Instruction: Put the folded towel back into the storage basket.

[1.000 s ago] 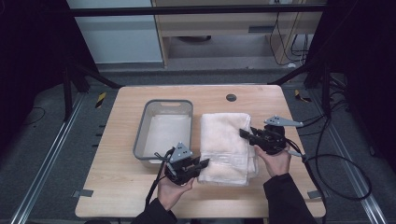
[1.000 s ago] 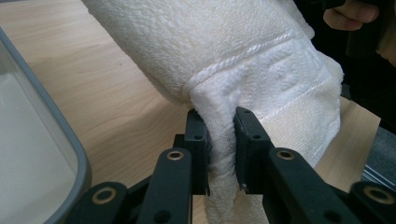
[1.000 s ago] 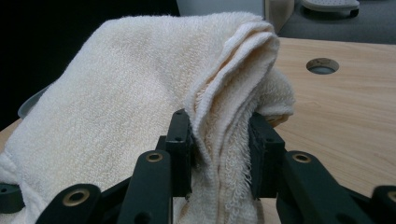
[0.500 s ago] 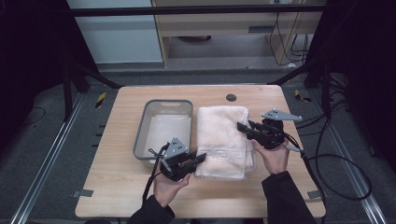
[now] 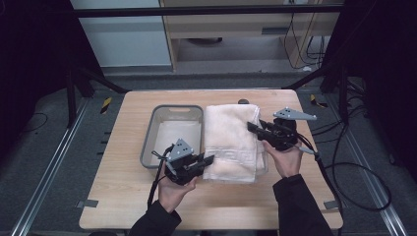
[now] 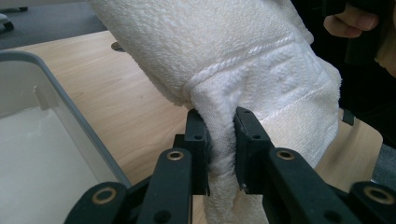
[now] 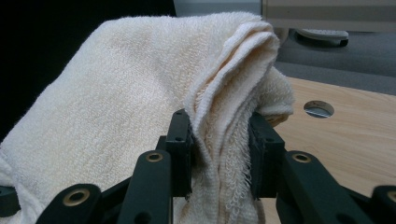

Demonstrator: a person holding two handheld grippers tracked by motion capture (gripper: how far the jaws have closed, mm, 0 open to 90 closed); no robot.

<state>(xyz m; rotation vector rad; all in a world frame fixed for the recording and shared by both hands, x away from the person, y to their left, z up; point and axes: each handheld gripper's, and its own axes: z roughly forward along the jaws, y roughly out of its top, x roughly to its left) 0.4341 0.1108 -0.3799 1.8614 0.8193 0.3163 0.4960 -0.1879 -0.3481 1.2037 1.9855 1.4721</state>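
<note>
A folded cream towel hangs just above the wooden table, right of a grey tray. My left gripper is shut on the towel's near left corner. In the left gripper view, both jaws of that gripper pinch a fold of the towel. My right gripper is shut on the towel's right edge. Seen in the right gripper view, the right gripper has its jaws clamped on several layered edges of the towel.
The tray holds nothing and its wall stands close to the left of the held corner. A round hole sits in the table behind the towel. Cables trail off the right side. The person's other hand appears at the top right of the left gripper view.
Both grippers have moved a little left and away from the person, carrying the towel closer to the tray. Both grips are unchanged.
</note>
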